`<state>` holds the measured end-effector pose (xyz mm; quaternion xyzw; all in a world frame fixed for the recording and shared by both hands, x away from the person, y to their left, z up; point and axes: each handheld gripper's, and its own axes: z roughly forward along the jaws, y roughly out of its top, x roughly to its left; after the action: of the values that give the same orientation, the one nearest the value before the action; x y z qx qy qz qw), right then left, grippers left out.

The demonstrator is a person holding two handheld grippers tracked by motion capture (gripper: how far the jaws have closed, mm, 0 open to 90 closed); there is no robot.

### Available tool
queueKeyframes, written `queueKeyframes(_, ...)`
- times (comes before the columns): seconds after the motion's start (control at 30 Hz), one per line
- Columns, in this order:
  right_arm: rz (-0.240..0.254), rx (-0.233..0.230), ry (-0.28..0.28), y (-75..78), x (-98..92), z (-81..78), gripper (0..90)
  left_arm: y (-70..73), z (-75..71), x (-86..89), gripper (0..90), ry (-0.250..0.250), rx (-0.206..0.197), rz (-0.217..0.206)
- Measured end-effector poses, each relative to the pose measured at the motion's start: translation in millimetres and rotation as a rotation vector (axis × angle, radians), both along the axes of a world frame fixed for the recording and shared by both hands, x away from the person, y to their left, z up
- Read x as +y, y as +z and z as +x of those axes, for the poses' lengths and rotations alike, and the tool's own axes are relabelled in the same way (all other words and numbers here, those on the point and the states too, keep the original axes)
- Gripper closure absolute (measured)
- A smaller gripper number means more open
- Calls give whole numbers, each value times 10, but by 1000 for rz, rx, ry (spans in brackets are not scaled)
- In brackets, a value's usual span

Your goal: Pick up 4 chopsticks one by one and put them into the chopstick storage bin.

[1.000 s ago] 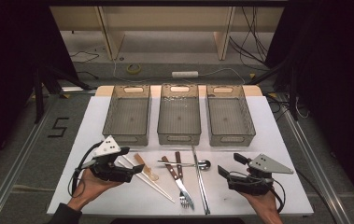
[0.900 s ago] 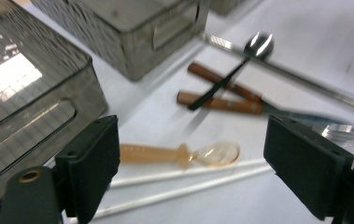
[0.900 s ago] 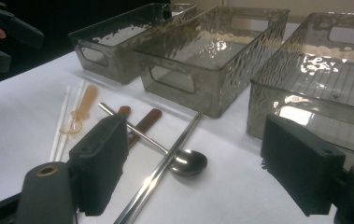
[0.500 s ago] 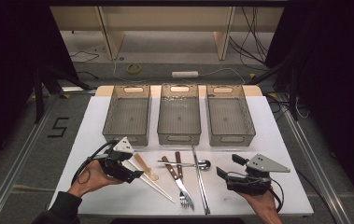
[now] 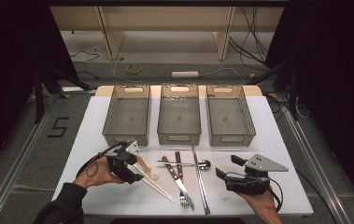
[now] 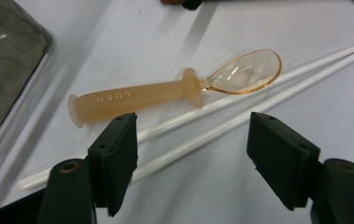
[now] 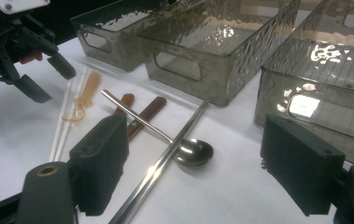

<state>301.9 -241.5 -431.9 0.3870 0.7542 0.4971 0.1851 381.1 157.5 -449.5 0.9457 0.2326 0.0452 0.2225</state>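
My left gripper (image 5: 135, 172) hangs low over the left part of the white table, open. Its jaws have just been closing and straddle a pair of white chopsticks (image 6: 221, 130) without touching them. A translucent orange spoon (image 6: 165, 93) lies just beyond the pads. In the right gripper view the left gripper (image 7: 48, 81) sits over the orange spoon (image 7: 85, 95) and white chopsticks (image 7: 60, 126). My right gripper (image 5: 227, 166) rests open at the front right, with nothing between its jaws (image 7: 198, 163).
Three smoky plastic bins (image 5: 118, 137) (image 5: 179, 138) (image 5: 233, 139) stand in a row at the back. Between the grippers lie a brown-handled knife and fork (image 5: 177, 175), a metal spoon (image 5: 198, 164) and metal chopsticks (image 5: 200, 182). The table's front edge runs close below the hands.
My left gripper has moved right and down onto the white chopsticks, and its jaws have narrowed. The right gripper has kept still.
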Motion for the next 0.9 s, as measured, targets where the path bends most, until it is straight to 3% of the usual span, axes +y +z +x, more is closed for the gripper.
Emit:
queueKeyframes(0.53, -4, 11, 2, -7, 8, 2, 248, -120, 40, -98, 448, -65, 39, 123)
queueKeyframes(0.8, -8, 14, 8, -11, 14, 3, 249, -138, 20, -140, 494, -78, 57, 147)
queueKeyframes(0.9, -8, 15, 8, -11, 15, 4, 249, -122, 13, -154, 498, -109, 63, 187)
